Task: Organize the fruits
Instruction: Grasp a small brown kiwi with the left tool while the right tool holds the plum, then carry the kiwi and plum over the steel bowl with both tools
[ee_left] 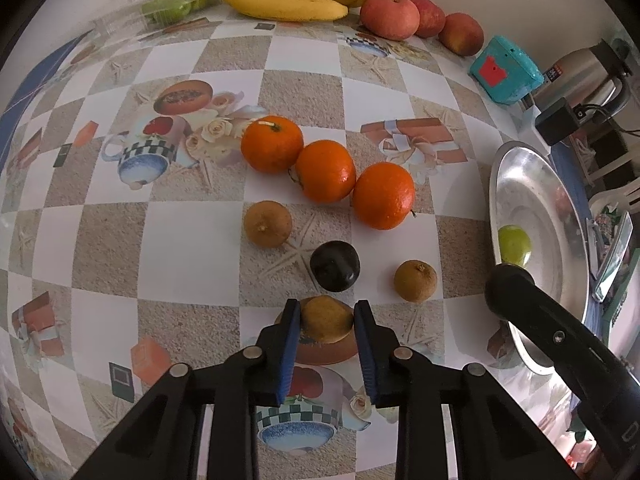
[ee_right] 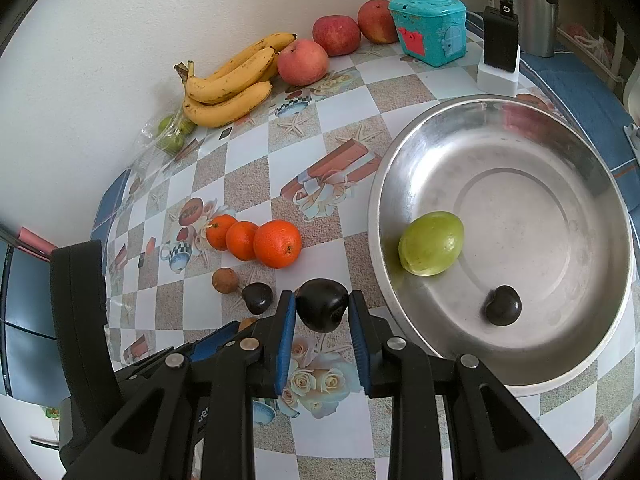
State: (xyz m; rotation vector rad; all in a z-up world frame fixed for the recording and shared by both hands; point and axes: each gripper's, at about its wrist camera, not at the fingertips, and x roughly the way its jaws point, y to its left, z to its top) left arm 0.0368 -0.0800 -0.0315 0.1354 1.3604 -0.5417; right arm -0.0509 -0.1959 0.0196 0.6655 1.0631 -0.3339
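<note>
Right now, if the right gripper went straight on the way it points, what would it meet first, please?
Probably the tablecloth. The right gripper, shut on a dark fruit, points steeply down just left of the steel bowl's rim; depth is unclear, so it might clip that rim.

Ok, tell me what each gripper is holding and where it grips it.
Left gripper: small brown fruit, pinched across its sides, low over the table. Right gripper: dark fruit, pinched across its sides, beside the metal bowl.
</note>
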